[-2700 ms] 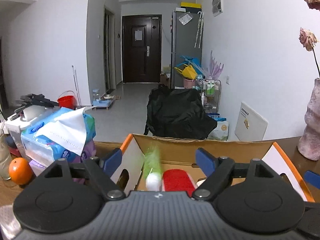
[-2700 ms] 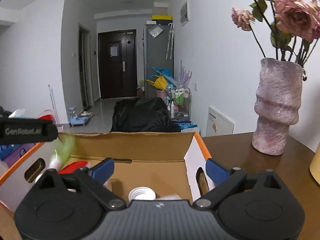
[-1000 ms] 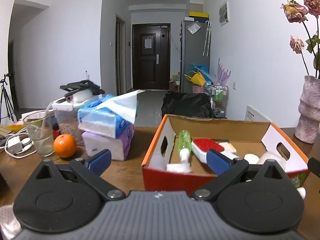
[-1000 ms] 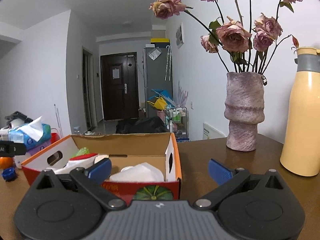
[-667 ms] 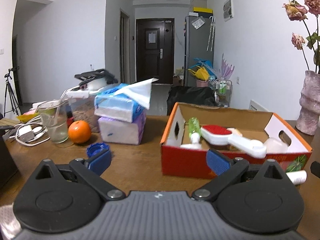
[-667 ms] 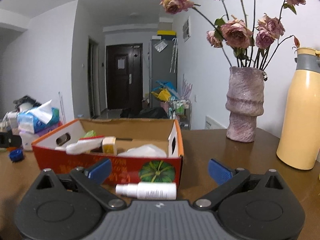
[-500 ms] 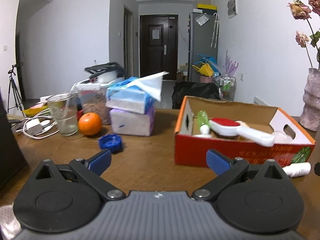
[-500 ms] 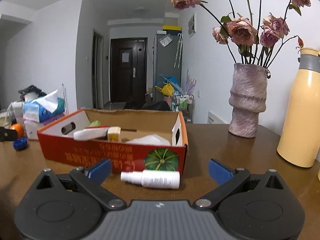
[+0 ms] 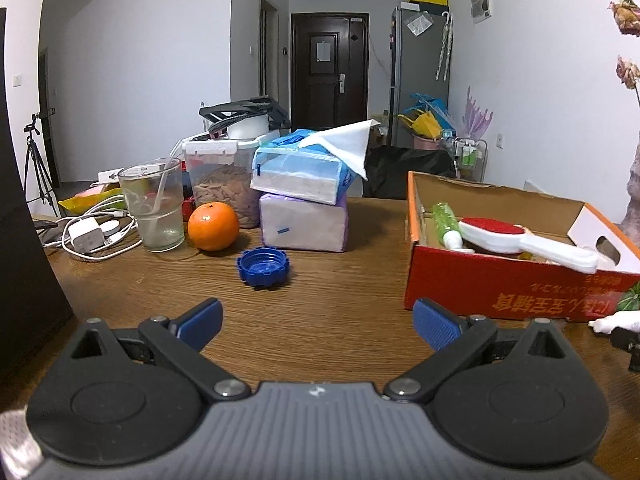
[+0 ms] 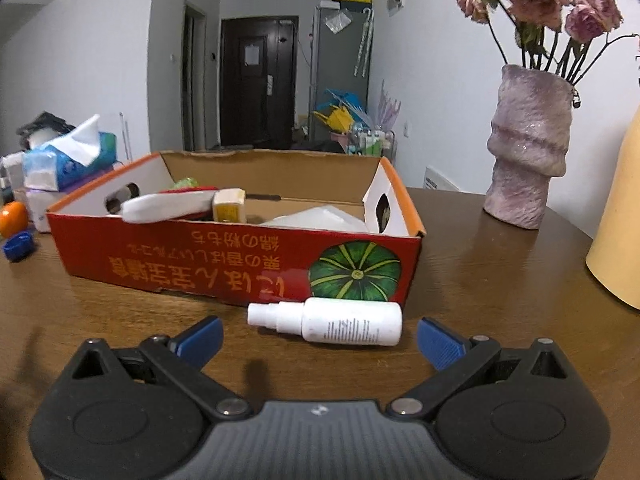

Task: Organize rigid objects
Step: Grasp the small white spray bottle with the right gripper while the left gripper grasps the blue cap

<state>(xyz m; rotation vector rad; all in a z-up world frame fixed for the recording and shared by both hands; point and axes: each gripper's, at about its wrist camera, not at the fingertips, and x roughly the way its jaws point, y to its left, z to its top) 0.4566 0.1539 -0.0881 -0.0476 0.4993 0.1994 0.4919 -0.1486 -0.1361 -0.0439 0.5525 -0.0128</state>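
Nearby, smooth cylindrical white spray bottle (image 10: 338, 320) beside glossy cardboard box (image 10: 240, 260).

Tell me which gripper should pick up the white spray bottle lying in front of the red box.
Right. The right gripper is open with the white spray bottle directly ahead; from the left gripper it sits far right.

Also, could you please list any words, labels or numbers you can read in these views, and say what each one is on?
No text here is clear enough to quote.
Red cardboard box: a row of yellow East Asian characters, printed upside down on its front; too unclear to transcribe.
White spray bottle: fine print on the label, too small to read.
Small yellow box: label blurred.
Tissue pack: print blurred.
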